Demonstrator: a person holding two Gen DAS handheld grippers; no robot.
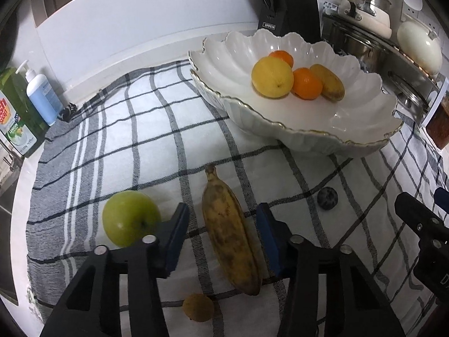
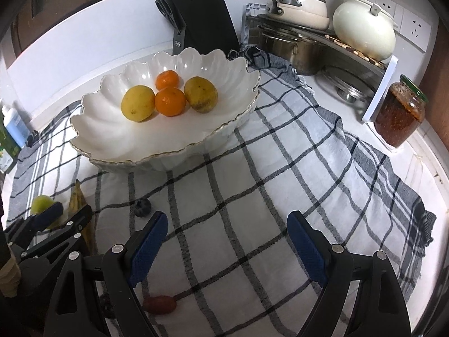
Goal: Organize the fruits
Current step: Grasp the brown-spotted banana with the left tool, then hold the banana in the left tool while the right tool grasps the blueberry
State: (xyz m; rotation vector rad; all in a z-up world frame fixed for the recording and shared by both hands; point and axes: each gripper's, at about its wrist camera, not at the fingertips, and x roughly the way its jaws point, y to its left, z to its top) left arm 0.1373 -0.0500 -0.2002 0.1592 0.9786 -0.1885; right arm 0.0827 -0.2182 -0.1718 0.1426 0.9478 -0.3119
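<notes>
left gripper point(image 1: 221, 230) astride banana point(image 1: 230, 236) — pads not touching

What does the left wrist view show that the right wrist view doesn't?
Only the left wrist view: the small brown fruit below the banana's near end, and the whole banana between the left gripper pads. Only the right wrist view: the red fruit, the sauce jar, and the open, empty right gripper. Both: the white bowl, green apple and blueberry.

Bare cloth point(image 2: 238, 196) ahead of right gripper point(image 2: 227, 241); bowl point(image 2: 118, 129) blocks beyond. Apple point(image 1: 130, 217) crowds left gripper point(image 1: 223, 236); banana point(image 1: 230, 233) between jaws.
</notes>
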